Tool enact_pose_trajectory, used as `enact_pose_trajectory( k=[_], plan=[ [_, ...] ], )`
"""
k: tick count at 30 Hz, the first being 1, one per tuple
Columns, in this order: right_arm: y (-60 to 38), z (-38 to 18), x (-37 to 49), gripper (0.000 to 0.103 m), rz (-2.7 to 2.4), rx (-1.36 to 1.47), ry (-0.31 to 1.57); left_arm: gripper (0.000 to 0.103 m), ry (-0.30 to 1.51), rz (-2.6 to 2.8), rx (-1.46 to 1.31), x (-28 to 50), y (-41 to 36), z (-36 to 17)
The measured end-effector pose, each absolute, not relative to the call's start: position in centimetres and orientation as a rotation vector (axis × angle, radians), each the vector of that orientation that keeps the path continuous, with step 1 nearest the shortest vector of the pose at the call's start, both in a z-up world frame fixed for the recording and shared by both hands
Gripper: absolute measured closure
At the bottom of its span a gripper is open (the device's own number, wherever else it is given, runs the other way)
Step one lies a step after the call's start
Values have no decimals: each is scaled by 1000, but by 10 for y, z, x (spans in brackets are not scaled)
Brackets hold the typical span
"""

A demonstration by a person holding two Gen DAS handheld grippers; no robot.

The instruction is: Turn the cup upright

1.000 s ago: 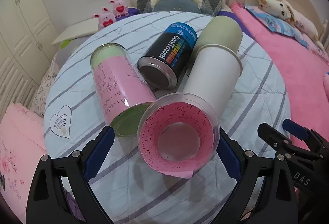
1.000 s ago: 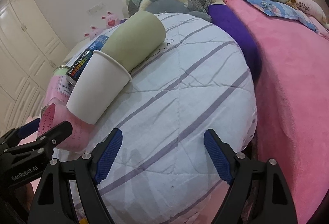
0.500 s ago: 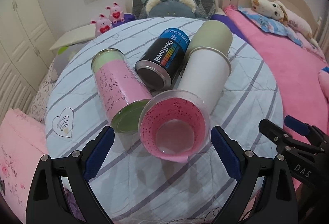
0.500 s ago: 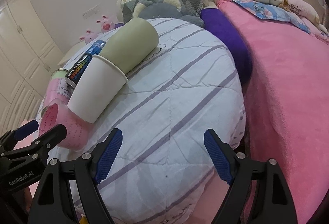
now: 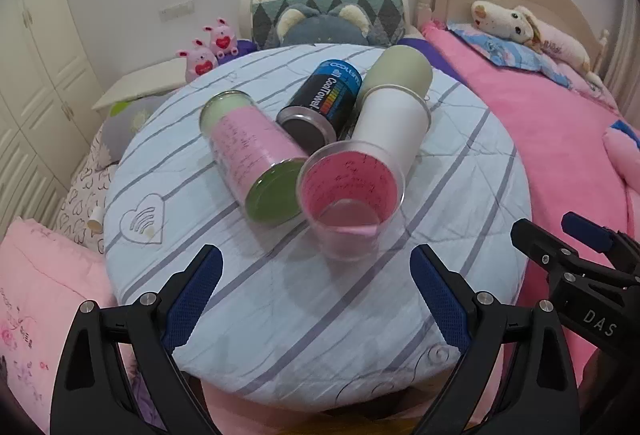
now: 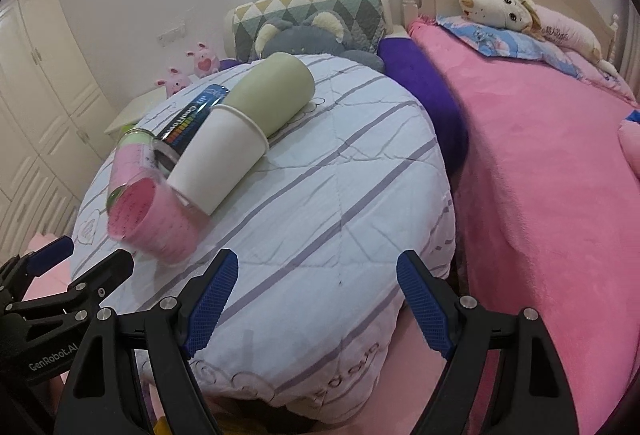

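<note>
A clear plastic cup with a pink paper liner (image 5: pixel 350 199) stands mouth-up, tilted toward me, on the round striped cushion (image 5: pixel 280 315); the right wrist view shows it blurred at the left (image 6: pixel 152 223). My left gripper (image 5: pixel 314 299) is open and empty, just short of the cup. My right gripper (image 6: pixel 316 299) is open and empty over the cushion's near right part; it shows at the right edge of the left wrist view (image 5: pixel 576 255).
Behind the cup lie a white paper cup (image 5: pixel 390 127), a green cup (image 5: pixel 400 69), a black can (image 5: pixel 320 103) and a pink-wrapped jar (image 5: pixel 256 155), all on their sides. A pink bed (image 6: pixel 540 195) is to the right, wardrobes to the left.
My left gripper let go of the pink-lined cup and drew back. The cup went from lying mouth toward me to standing tilted mouth-up. My right gripper also pulled back slightly.
</note>
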State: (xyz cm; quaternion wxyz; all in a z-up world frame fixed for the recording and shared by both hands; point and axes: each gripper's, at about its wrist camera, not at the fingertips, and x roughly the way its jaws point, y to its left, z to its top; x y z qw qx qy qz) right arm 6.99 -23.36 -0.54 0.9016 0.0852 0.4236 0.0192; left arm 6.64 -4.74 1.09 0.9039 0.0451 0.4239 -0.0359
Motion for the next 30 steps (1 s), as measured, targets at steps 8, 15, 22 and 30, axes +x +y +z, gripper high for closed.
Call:
enact_pose_trajectory(
  k=[8, 15, 22, 30],
  plan=[
    [-208, 3, 39, 19, 18, 124, 812, 7, 809, -86, 69, 43, -25, 12],
    [-191, 4, 17, 19, 29, 94, 715, 7, 707, -98, 82, 22, -16, 12],
    [-187, 4, 1, 19, 25, 61, 602, 7, 573, -67, 100, -3, -12, 13],
    [-186, 5, -12, 19, 49, 56, 476, 7, 478, -85, 97, -12, -18, 9]
  ],
)
